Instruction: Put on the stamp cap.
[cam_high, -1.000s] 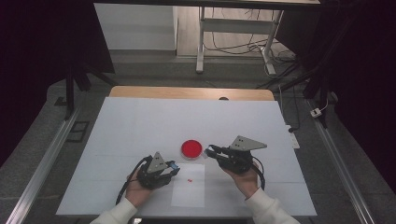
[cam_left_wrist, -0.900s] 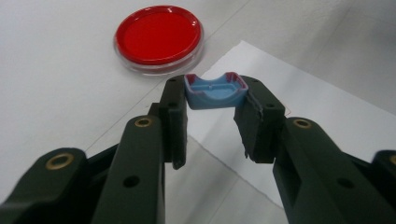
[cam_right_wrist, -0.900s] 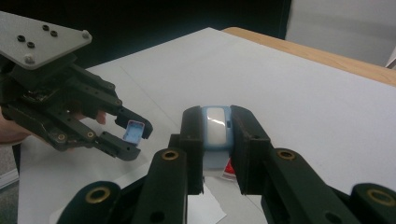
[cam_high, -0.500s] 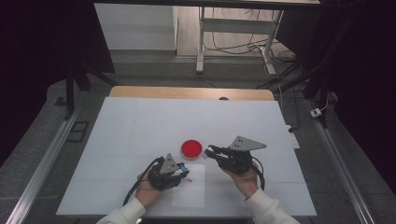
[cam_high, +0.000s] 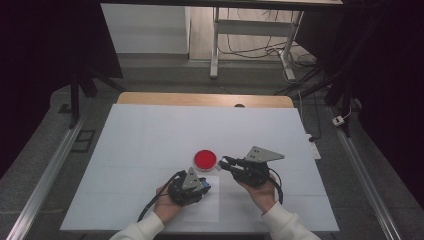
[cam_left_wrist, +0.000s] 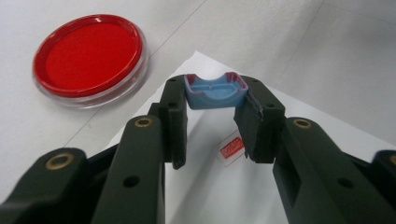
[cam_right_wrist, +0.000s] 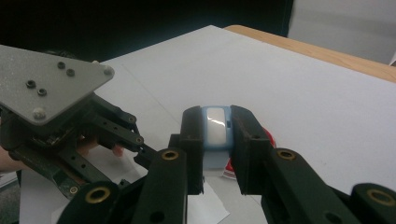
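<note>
My left gripper (cam_left_wrist: 217, 89) is shut on a small blue stamp (cam_left_wrist: 215, 99), held just above a white sheet of paper (cam_left_wrist: 299, 135). A red stamp mark (cam_left_wrist: 232, 148) is printed on the sheet below the jaws. A round red ink pad in a clear dish (cam_left_wrist: 88, 53) lies beyond, to the left. In the high view the left gripper (cam_high: 206, 186) is just in front of the ink pad (cam_high: 205, 159). My right gripper (cam_right_wrist: 218, 116) is shut on a blue and white cap-like piece (cam_right_wrist: 215, 130) and hovers right of the pad (cam_high: 226, 163).
The white table cover (cam_high: 150, 135) stretches far to the back and both sides. A wooden table edge (cam_high: 200, 99) runs along the far side. Metal frame rails (cam_high: 45, 175) flank the table. Cables lie on the floor behind.
The left gripper has moved to the right with the stamp, over the paper and closer to the ink pad. The right gripper has stayed in place.
</note>
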